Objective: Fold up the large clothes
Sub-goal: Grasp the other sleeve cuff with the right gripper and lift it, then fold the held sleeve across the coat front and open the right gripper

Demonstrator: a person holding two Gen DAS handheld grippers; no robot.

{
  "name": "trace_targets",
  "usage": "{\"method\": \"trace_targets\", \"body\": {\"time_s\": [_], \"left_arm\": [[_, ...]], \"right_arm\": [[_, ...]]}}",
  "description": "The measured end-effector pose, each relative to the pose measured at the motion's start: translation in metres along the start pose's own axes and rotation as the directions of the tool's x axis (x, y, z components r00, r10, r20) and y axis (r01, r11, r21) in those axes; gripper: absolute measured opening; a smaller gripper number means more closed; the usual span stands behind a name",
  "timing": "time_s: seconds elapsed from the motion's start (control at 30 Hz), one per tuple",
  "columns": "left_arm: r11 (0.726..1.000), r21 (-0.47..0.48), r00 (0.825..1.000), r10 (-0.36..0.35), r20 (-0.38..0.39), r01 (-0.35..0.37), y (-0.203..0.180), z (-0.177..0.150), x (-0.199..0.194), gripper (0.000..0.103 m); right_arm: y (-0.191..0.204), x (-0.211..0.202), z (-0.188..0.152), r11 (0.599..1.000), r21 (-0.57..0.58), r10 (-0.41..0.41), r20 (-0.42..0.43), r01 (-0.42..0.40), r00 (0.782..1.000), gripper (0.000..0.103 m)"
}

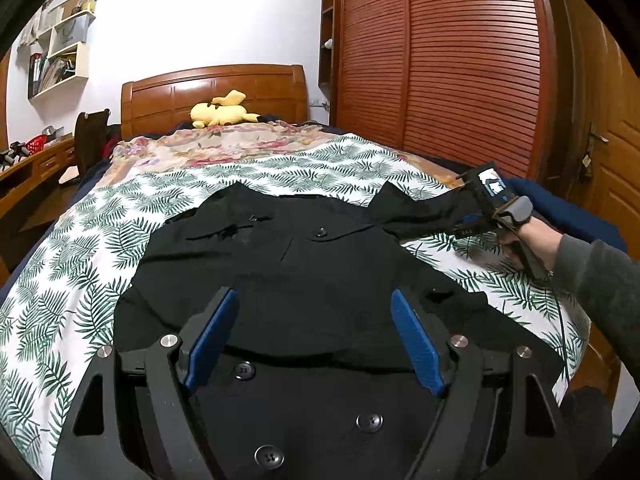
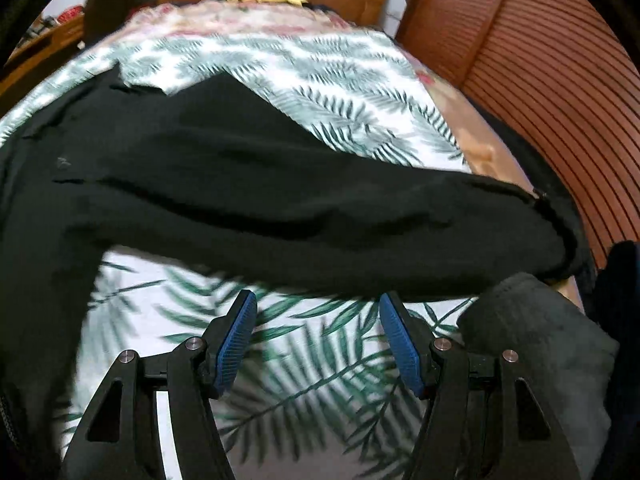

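A large black buttoned shirt (image 1: 304,280) lies spread on the bed, collar toward the headboard. My left gripper (image 1: 314,300) is open and empty, just above the shirt's lower front. In the right wrist view the shirt's right sleeve (image 2: 320,216) stretches across to the bed's right edge. My right gripper (image 2: 318,304) is open and empty, just short of the sleeve's near edge, over the leaf-print sheet (image 2: 304,380). The right gripper's body (image 1: 486,204) also shows in the left wrist view, beside the sleeve end; its jaws are hidden there.
The leaf-print sheet (image 1: 80,248) covers the bed, a floral blanket (image 1: 224,144) beyond it. A yellow plush toy (image 1: 220,112) lies by the wooden headboard (image 1: 216,88). A slatted wardrobe (image 1: 440,60) stands on the right, a desk and chair (image 1: 60,156) on the left.
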State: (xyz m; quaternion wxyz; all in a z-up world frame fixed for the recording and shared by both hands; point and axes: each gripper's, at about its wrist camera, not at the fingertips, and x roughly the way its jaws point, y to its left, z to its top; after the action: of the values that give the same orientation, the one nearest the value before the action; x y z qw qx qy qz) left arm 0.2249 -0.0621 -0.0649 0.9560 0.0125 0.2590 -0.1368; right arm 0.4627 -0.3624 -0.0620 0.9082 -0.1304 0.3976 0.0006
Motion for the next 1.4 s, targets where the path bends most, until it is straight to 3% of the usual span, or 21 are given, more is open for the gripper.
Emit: {"method": "trace_targets", "body": {"time_s": [0.17, 0.23, 0.3, 0.43, 0.57, 0.8, 0.9, 1.07, 1.23, 1.27, 1.33, 1.4], "left_arm": [[1.000, 0.005, 1.000, 0.010, -0.019, -0.010, 0.004, -0.006, 0.000, 0.080], [1.000, 0.007, 1.000, 0.012, -0.023, -0.012, 0.004, -0.008, 0.000, 0.080], [1.000, 0.020, 0.999, 0.014, -0.031, -0.013, 0.002, -0.011, 0.001, 0.080], [1.000, 0.016, 0.999, -0.001, -0.043, 0.002, 0.000, -0.013, 0.003, 0.080], [1.000, 0.022, 0.999, -0.001, -0.039, 0.002, -0.001, -0.015, 0.000, 0.080], [1.000, 0.023, 0.999, 0.006, -0.038, -0.005, 0.000, -0.015, -0.002, 0.080], [1.000, 0.024, 0.999, 0.008, -0.034, -0.007, -0.001, -0.015, -0.004, 0.080], [0.999, 0.030, 0.999, 0.015, -0.031, -0.014, 0.000, -0.016, -0.006, 0.080], [1.000, 0.024, 1.000, 0.012, -0.027, -0.012, 0.003, -0.015, -0.008, 0.080], [1.000, 0.023, 1.000, 0.013, -0.026, -0.012, 0.004, -0.015, -0.008, 0.080], [1.000, 0.022, 1.000, 0.011, -0.024, -0.011, 0.005, -0.015, -0.010, 0.080], [1.000, 0.021, 1.000, 0.012, -0.024, -0.011, 0.006, -0.015, -0.009, 0.080]], "right_arm": [[0.007, 0.013, 0.015, 1.000, -0.024, -0.020, -0.003, 0.020, 1.000, 0.065], [0.012, 0.021, 0.022, 0.999, -0.044, -0.020, 0.005, 0.021, 1.000, 0.048], [0.019, 0.029, 0.028, 0.994, -0.088, -0.067, 0.002, 0.067, 0.998, 0.005], [0.028, 0.015, 0.042, 0.989, -0.104, -0.100, 0.079, 0.108, 0.992, 0.002], [0.046, -0.032, 0.054, 0.992, -0.100, -0.058, 0.207, 0.080, 0.977, 0.002], [0.108, -0.122, 0.043, 0.969, -0.225, 0.181, 0.359, -0.103, 0.915, 0.002], [0.137, -0.144, 0.026, 0.941, -0.292, 0.274, 0.352, -0.173, 0.895, 0.002], [0.161, -0.163, -0.001, 0.908, -0.294, 0.383, 0.303, -0.297, 0.873, 0.002], [0.159, -0.154, -0.005, 0.907, -0.292, 0.382, 0.270, -0.302, 0.884, 0.005], [0.158, -0.155, -0.007, 0.908, -0.289, 0.381, 0.267, -0.304, 0.885, 0.008], [0.151, -0.165, -0.001, 0.902, -0.279, 0.401, 0.258, -0.329, 0.879, 0.022], [0.146, -0.170, -0.008, 0.893, -0.256, 0.432, 0.257, -0.371, 0.864, 0.052]]}}
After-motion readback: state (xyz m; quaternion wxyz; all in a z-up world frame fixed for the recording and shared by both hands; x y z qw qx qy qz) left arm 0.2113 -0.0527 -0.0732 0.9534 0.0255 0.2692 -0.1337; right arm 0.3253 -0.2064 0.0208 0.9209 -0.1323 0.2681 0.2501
